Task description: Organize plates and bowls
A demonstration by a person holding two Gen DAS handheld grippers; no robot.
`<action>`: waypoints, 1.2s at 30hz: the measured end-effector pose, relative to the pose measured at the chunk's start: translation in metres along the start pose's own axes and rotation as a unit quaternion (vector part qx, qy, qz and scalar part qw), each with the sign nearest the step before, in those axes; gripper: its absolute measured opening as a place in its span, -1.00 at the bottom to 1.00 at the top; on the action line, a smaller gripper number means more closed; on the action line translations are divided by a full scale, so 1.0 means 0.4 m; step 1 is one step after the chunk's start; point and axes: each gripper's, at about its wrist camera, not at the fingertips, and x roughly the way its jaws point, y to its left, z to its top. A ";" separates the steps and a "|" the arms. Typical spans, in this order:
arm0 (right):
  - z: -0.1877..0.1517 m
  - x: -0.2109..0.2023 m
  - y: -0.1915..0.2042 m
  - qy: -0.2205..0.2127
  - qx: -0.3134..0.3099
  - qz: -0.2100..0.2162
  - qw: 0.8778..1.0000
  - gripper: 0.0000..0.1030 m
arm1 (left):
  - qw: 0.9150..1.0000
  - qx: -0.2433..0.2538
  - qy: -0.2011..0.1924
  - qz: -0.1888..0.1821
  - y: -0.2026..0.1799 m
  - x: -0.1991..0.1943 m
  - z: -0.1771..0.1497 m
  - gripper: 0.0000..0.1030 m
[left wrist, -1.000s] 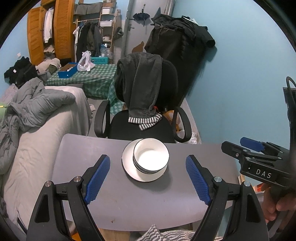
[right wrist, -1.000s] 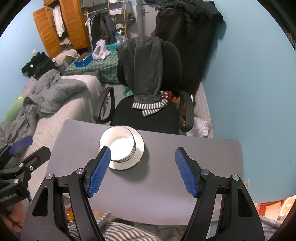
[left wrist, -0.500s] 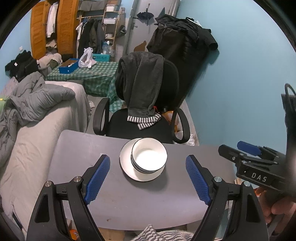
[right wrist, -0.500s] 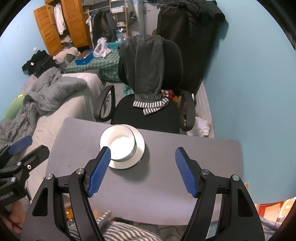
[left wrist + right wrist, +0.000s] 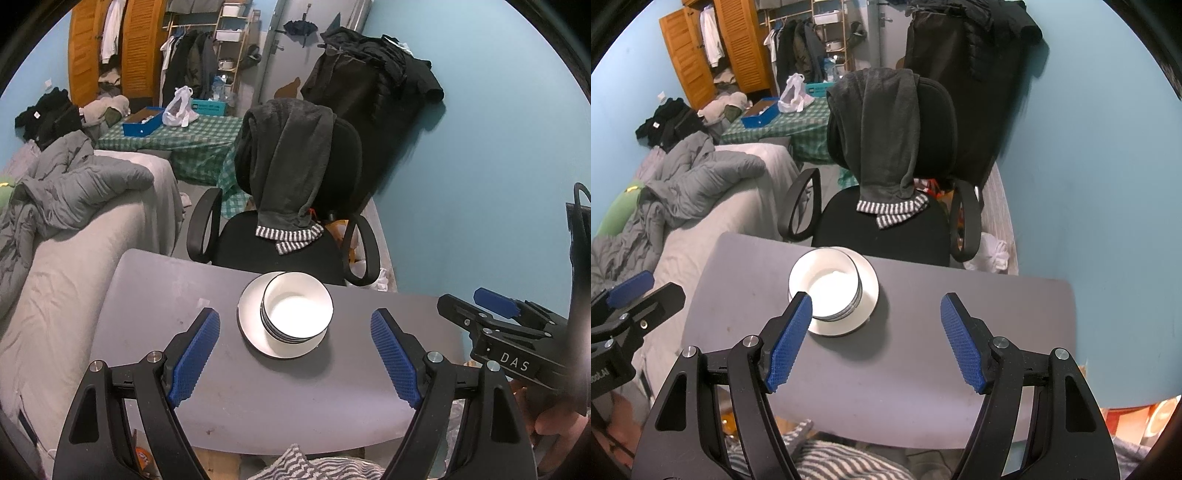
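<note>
The stack of white bowls (image 5: 297, 312) sits on a white plate (image 5: 251, 325) mid-frame, toward the far edge of the grey worktop (image 5: 166, 295). Looks basically sorted already. Both the left claw (image 5: 295, 354) and right claw (image 5: 875, 339) hang above, jaws wide apart, holding nothing. My guess is the next move is just backing off, or a nudge to center things.

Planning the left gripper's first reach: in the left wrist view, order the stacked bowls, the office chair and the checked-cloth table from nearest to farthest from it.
From the left gripper:
1. stacked bowls, just ahead on the white plate, between the open fingers' lines.
2. office chair, behind the grey table's far edge.
3. checked-cloth table, far back, left of the chair.
</note>
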 end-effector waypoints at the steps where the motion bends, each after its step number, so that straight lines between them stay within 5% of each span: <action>1: 0.000 0.000 0.000 0.000 0.000 0.000 1.000 0.38 | 1.000 0.001 0.000 0.001 -0.002 0.000 0.000 0.65; 36: -0.011 0.003 -0.002 0.001 -0.002 0.000 1.000 0.38 | 1.000 0.022 0.014 0.015 -0.032 0.007 -0.014 0.65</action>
